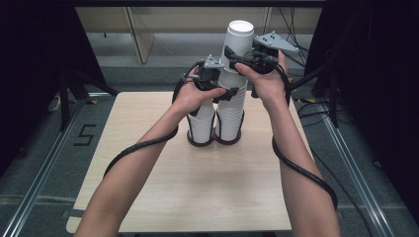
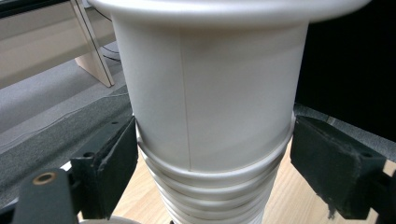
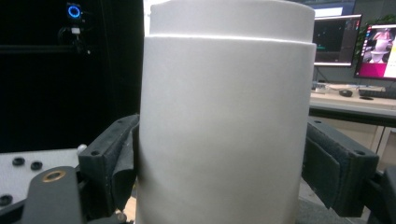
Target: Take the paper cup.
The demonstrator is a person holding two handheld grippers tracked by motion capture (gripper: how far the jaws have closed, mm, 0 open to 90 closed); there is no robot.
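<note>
The right gripper is pinching the top cup while the left gripper's fingers are clamping the stack beneath on the counter, likely steadying it so one cup separates.

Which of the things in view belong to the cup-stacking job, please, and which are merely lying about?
In the job:
top cup
right cup stack
left cup stack
dark holder
left gripper
right gripper

Lying about:
monitors
wooden board
</note>
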